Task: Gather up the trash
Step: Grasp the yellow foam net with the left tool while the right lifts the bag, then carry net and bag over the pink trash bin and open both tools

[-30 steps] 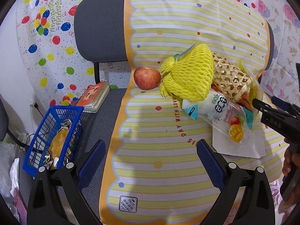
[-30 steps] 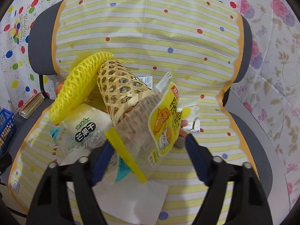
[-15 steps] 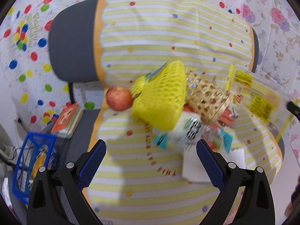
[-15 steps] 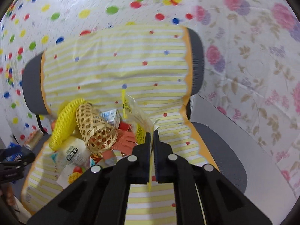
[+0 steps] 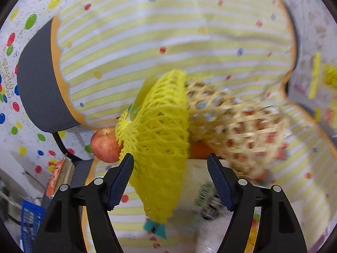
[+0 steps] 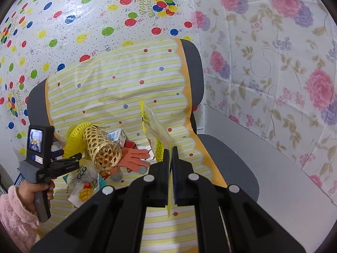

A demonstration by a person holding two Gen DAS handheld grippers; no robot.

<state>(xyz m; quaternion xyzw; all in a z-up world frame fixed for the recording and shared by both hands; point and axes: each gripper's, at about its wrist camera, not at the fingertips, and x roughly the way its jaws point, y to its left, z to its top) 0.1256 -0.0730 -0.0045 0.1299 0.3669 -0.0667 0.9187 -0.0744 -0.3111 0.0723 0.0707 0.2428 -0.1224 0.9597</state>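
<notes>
A trash pile lies on the yellow striped chair cover (image 5: 168, 48). In the left wrist view my left gripper (image 5: 170, 168) is closing, with a yellow foam fruit net (image 5: 155, 139) between its blue pads, which do not press on it. The net leans on a woven bamboo basket (image 5: 231, 126). My right gripper (image 6: 171, 154) is shut on a clear yellow snack wrapper (image 6: 153, 128), held up above the seat. The right wrist view also shows the left gripper (image 6: 76, 160) at the pile's left side, the net (image 6: 73, 135), the basket (image 6: 101, 147) and a dried mango bag (image 6: 84, 183).
A red apple (image 5: 105, 145) sits just left of the net. An orange glove (image 6: 134, 158) and small cartons lie by the basket. A blue wire basket (image 5: 31, 221) and a book (image 5: 59, 175) are at the lower left. A person's hand in a pink sleeve (image 6: 14, 210) holds the left gripper.
The left gripper moved in close to the yellow net and its jaws narrowed. The right gripper shut on the snack wrapper and lifted it up and away from the pile.
</notes>
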